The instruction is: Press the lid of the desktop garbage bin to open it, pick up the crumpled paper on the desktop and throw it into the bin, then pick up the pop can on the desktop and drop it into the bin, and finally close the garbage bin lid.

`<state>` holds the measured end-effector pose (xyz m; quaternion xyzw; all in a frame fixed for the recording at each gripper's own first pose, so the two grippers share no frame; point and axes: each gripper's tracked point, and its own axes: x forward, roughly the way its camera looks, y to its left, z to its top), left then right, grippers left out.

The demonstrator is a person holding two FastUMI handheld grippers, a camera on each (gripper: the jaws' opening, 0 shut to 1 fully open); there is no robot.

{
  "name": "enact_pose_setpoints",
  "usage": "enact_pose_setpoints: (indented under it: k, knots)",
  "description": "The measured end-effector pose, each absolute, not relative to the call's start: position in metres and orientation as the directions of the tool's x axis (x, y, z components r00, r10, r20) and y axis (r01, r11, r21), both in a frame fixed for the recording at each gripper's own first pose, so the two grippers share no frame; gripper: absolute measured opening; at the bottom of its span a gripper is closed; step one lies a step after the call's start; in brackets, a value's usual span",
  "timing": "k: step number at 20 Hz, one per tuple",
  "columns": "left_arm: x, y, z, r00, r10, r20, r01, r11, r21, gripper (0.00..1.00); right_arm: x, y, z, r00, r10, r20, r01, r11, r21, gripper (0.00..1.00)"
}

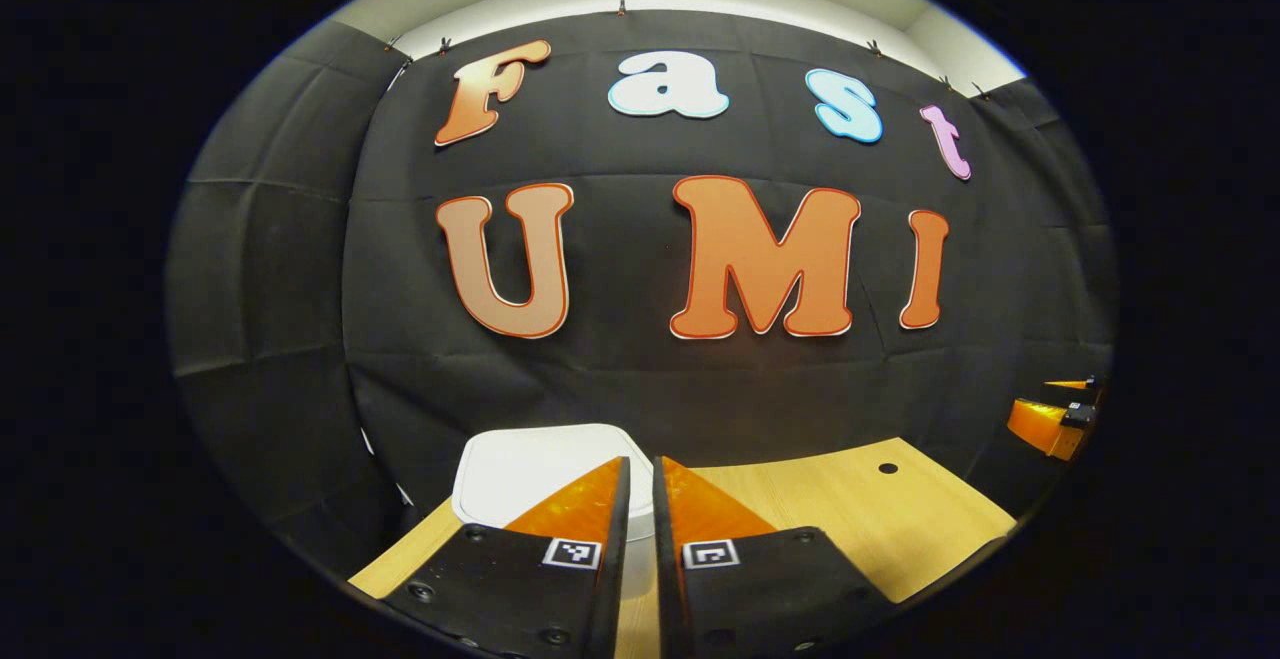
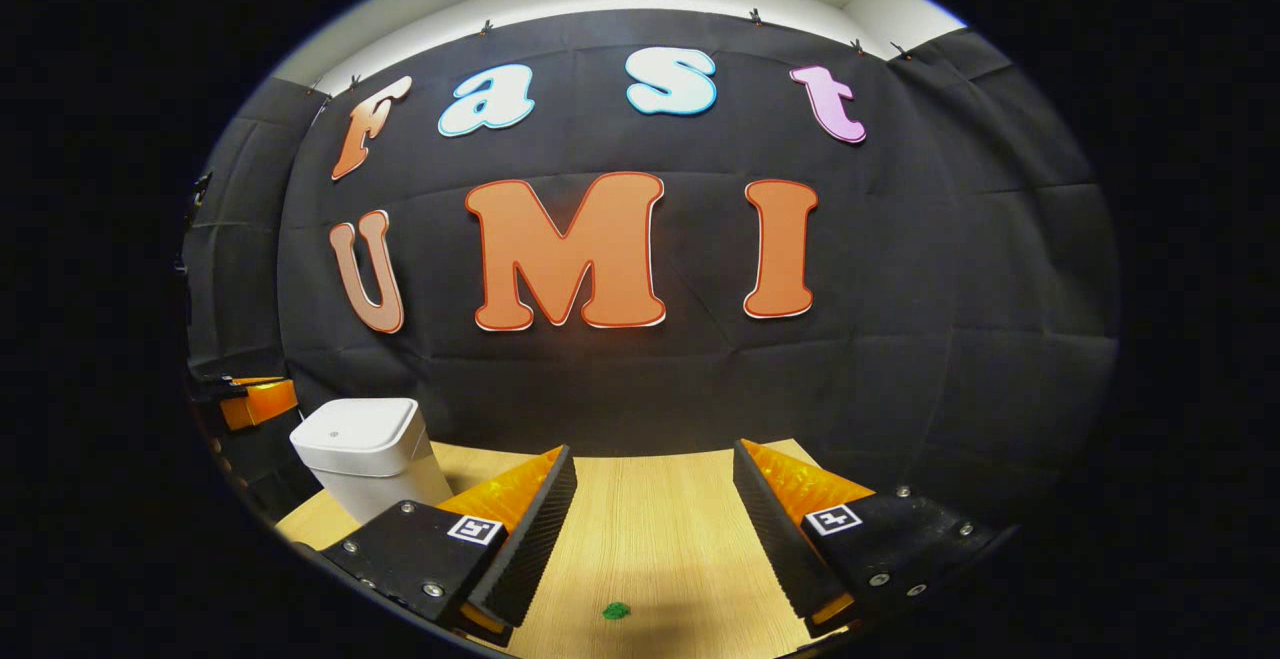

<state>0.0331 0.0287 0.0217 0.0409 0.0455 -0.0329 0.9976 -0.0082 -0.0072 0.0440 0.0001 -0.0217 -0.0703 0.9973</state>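
Observation:
The white desktop bin [image 2: 365,449] stands at the table's left side with its lid down. In the left gripper view its lid [image 1: 520,479] lies just below and ahead of my left gripper [image 1: 640,467], which hovers over it, shut with nothing between the fingers. My right gripper [image 2: 655,454] is open above the bare wooden table, to the right of the bin and empty. The left gripper [image 2: 250,399] also appears above and behind the bin in the right gripper view. At the far right edge of the left gripper view is the right gripper [image 1: 1050,424].
The light wooden table [image 2: 650,539] ends at the black cloth wall behind. A small green speck [image 2: 616,611] lies on it near my right gripper. A round dark hole [image 1: 888,467] sits in the tabletop toward the back right.

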Motion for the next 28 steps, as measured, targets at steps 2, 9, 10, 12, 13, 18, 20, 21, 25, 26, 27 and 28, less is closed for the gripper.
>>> enact_pose_setpoints:
  k: [2,9,10,12,13,18,20,21,25,26,27,28]
  knots:
    - [0.033,0.032,0.019,0.992,-0.060,-0.111,0.068,0.995,0.075,0.02,-0.008,-0.007,0.043,0.989,-0.139,0.040,0.139,0.990,0.002,0.94]
    - [0.046,0.061,0.036,0.987,-0.037,-0.155,0.049,0.996,0.073,0.00,-0.002,0.000,0.041,0.992,-0.123,0.028,0.124,0.992,-0.007,0.94]
    - [0.049,0.066,0.039,0.986,-0.036,-0.162,0.051,0.995,0.088,0.00,-0.002,0.002,0.041,0.993,-0.118,0.024,0.118,0.993,-0.009,0.94]
    - [0.058,0.076,0.043,0.982,-0.035,-0.184,0.053,0.994,0.092,0.00,0.001,0.005,0.039,0.994,-0.111,0.021,0.112,0.994,-0.019,0.94]
    - [0.063,0.078,0.046,0.980,-0.042,-0.194,0.059,0.995,0.085,0.00,0.002,0.009,0.038,0.994,-0.107,0.017,0.108,0.994,-0.023,0.94]
    - [0.086,0.105,0.039,0.967,-0.034,-0.252,0.064,0.991,0.113,0.00,0.005,0.015,0.033,0.994,-0.105,-0.007,0.105,0.994,-0.028,0.94]
    - [0.095,0.111,0.030,0.956,-0.039,-0.292,0.073,0.992,0.105,0.00,0.007,0.015,0.029,0.994,-0.111,-0.016,0.111,0.993,-0.028,0.94]
    - [0.099,0.112,0.025,0.949,-0.053,-0.312,0.083,0.993,0.084,0.00,0.007,0.015,0.028,0.993,-0.115,-0.021,0.115,0.993,-0.028,0.94]
    - [0.114,0.114,-0.003,0.926,-0.077,-0.371,0.098,0.994,0.039,0.00,0.009,0.015,0.024,0.990,-0.133,-0.037,0.132,0.991,-0.036,0.94]
    - [0.117,0.117,-0.013,0.918,-0.076,-0.389,0.097,0.995,0.035,0.00,0.009,0.015,0.023,0.990,-0.138,-0.041,0.137,0.990,-0.036,0.94]
    - [0.120,0.119,-0.022,0.910,-0.073,-0.409,0.094,0.995,0.032,0.00,0.009,0.014,0.021,0.989,-0.141,-0.045,0.139,0.990,-0.035,0.94]
    - [0.120,0.120,-0.030,0.901,-0.073,-0.427,0.094,0.995,0.028,0.00,0.009,0.015,0.020,0.989,-0.142,-0.049,0.141,0.989,-0.033,0.94]
